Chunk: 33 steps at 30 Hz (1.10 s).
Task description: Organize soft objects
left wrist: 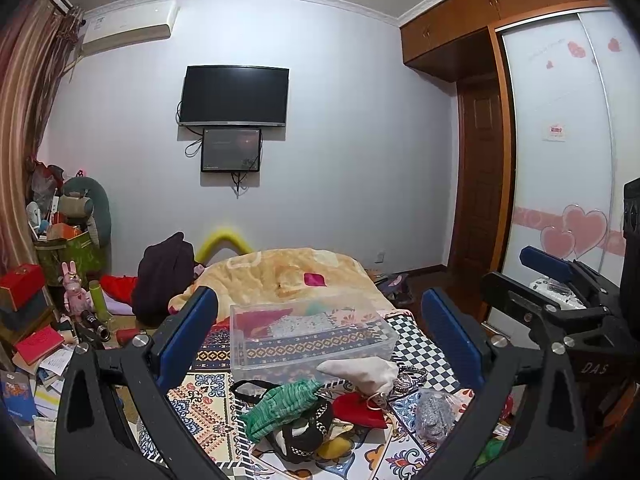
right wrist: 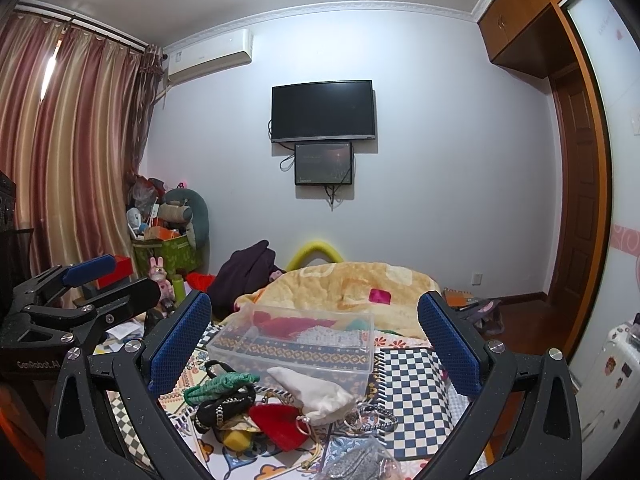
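Note:
A clear plastic bin point(left wrist: 308, 338) point(right wrist: 296, 344) sits on the patterned bedspread with a few soft items inside. In front of it lies a pile: a green knit piece point(left wrist: 280, 404) point(right wrist: 222, 384), a white cloth pouch point(left wrist: 364, 374) point(right wrist: 312, 394), a red soft item point(left wrist: 356, 408) point(right wrist: 278, 420), a black chained item point(left wrist: 304, 436) point(right wrist: 220, 406), a yellow sponge point(right wrist: 234, 438) and a grey glittery bag point(left wrist: 434, 414) point(right wrist: 356, 462). My left gripper point(left wrist: 320, 332) is open and empty above the pile. My right gripper point(right wrist: 316, 336) is open and empty too, and shows at the right of the left wrist view point(left wrist: 560, 280).
A yellow blanket point(left wrist: 288, 276) point(right wrist: 352, 292) lies bunched behind the bin. A dark garment point(left wrist: 164, 276) lies on the bed's left. Cluttered boxes, books and toys point(left wrist: 48, 304) fill the floor on the left. A wardrobe point(left wrist: 560, 140) and door stand on the right.

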{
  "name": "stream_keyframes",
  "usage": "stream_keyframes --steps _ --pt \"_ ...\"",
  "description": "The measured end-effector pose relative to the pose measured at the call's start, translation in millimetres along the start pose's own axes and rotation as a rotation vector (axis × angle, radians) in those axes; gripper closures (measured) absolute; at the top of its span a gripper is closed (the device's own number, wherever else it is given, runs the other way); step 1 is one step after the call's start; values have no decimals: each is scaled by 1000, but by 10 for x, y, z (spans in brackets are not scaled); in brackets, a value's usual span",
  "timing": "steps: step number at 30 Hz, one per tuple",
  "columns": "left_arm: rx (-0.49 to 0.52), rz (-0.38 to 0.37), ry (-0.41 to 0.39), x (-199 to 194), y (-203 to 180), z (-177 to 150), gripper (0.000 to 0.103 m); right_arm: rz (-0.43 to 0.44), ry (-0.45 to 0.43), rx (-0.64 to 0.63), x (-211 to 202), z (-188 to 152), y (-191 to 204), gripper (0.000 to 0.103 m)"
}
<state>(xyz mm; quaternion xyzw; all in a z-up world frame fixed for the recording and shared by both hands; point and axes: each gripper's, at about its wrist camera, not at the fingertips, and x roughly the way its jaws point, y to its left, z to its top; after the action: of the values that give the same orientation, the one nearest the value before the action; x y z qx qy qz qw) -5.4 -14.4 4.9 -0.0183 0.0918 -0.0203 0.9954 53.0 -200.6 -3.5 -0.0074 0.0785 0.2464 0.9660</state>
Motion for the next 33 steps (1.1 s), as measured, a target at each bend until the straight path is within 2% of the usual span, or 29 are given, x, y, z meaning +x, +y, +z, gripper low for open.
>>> stream_keyframes --steps 10,20,28,31,33 --pt "1 -5 1 -20 3 -12 0 0 -4 2 -10 -50 -8 0" --pt "-24 -7 53 156 80 -130 0 -8 45 20 149 -154 -86 0" --pt "-78 -34 189 528 225 -448 0 10 183 40 480 -452 -193 0" --pt "-88 -27 253 682 270 -611 13 23 243 45 611 -600 -231 0" --pt "-95 -26 301 787 301 -717 15 27 275 46 671 -672 -240 0"
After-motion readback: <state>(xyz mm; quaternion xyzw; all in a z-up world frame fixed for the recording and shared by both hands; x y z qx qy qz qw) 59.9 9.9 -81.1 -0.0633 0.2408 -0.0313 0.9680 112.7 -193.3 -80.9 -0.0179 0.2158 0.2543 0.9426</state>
